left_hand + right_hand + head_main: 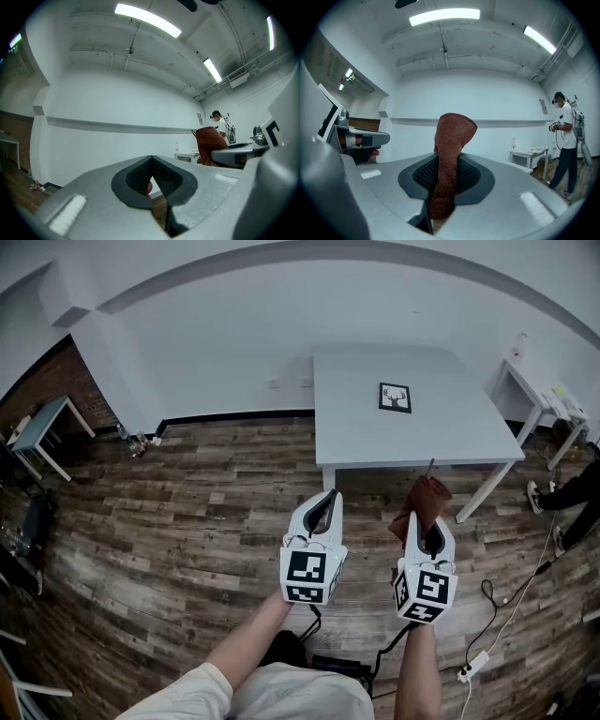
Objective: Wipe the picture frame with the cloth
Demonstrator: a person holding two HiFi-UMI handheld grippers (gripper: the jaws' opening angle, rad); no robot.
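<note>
A small black picture frame [395, 397] lies flat on the white table [366, 427], far ahead of both grippers. My right gripper [428, 515] is shut on a brown cloth [421, 505], which sticks up out of its jaws; in the right gripper view the cloth [449, 159] stands folded between the pads. My left gripper [328, 502] is shut with nothing in it, and its jaws meet in the left gripper view [151, 180]. Both are held side by side above the wooden floor, short of the table's near edge.
A second white table [539, 404] with items stands at the right. A person [565, 140] stands beside it. A small grey-green table [37, 432] is at the left. Cables and a power strip [473, 667] lie on the floor at lower right.
</note>
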